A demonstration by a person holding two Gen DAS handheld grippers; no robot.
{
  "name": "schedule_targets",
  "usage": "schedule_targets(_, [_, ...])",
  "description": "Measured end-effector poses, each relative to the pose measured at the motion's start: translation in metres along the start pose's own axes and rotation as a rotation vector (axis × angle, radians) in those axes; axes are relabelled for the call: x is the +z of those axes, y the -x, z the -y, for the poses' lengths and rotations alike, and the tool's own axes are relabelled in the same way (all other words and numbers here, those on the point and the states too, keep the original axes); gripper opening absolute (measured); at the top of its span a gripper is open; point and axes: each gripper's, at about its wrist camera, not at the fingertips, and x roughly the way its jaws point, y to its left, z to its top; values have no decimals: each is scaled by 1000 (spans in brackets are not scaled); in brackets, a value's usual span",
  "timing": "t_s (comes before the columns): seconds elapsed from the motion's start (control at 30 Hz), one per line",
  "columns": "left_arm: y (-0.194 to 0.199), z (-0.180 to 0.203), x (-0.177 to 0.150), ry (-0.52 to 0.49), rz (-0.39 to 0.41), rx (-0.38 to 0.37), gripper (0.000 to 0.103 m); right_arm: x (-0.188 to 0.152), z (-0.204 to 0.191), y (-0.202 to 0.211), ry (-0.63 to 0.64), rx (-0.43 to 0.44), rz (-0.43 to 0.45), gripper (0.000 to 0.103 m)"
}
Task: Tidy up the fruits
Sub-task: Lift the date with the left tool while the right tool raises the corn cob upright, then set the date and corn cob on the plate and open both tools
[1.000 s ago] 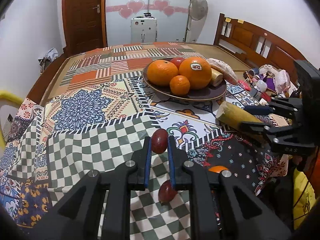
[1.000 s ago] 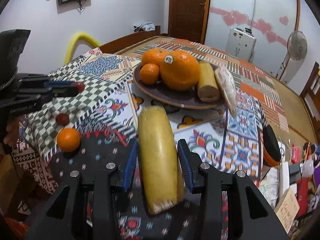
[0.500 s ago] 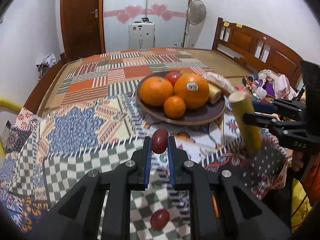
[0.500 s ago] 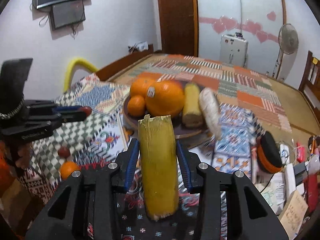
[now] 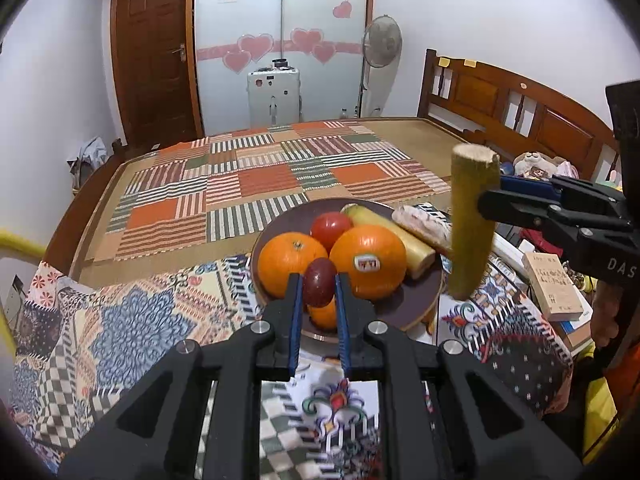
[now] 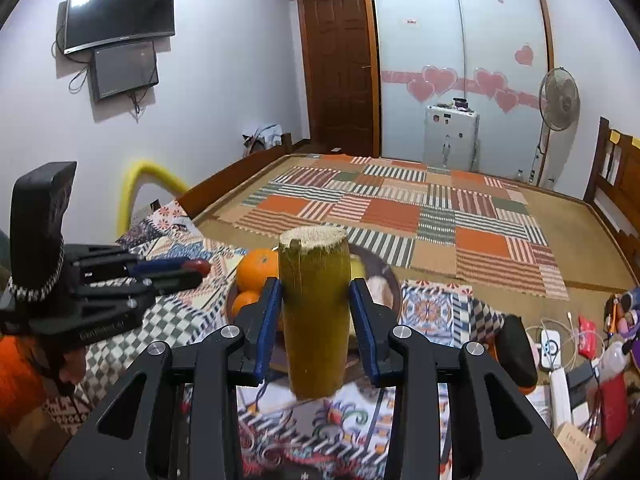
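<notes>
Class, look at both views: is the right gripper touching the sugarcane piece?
Touching. In the right wrist view, both blue pads of the right gripper press against the sides of the upright sugarcane piece, holding it in the air above the table.

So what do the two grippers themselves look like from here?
Both are matte black angular frames with silver screw heads and blue pads lining the fingers. The left gripper and right gripper look alike. White lettering marks their sides, partly cut off or blurred.
</notes>
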Motion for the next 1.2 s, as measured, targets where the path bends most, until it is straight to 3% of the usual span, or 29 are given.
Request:
schedule_targets(0.17, [-20,2,14,-3,-20,-12,15,10,5,-23,-4,-15,-21,29])
schedule_targets(0.23, [-29,3,18,-6,-32,-20,15,15,8,-27,-16,-7,-21,8])
schedule_targets(0.27, [-33,3,20,-7,-37,-22,15,17,11,-28,-28,0,-21,3])
schedule_targets(0.4, [-53,5,28,-17,-54,-20,15,24,17,-40,-42,18,-47,3])
schedule_targets(0.57, [-70,7,36,-15,-66,-22,15,5,16,-60,-18,4,-117,4])
schedule_targets(0.83, [-86,7,41,-4,-85,-1,15,6,18,-59,-31,13,-120,8])
schedule_targets(0.9, [-88,6,41,5,-90,2,16,7,17,-60,-33,15,-120,15])
schedule_targets(1.0, [-91,3,41,13,-95,8,19,4,18,-62,-31,9,-122,22])
schedule_targets(1.2, [-89,-2,40,35,-92,35,37,2,16,-59,-27,8,-118,27])
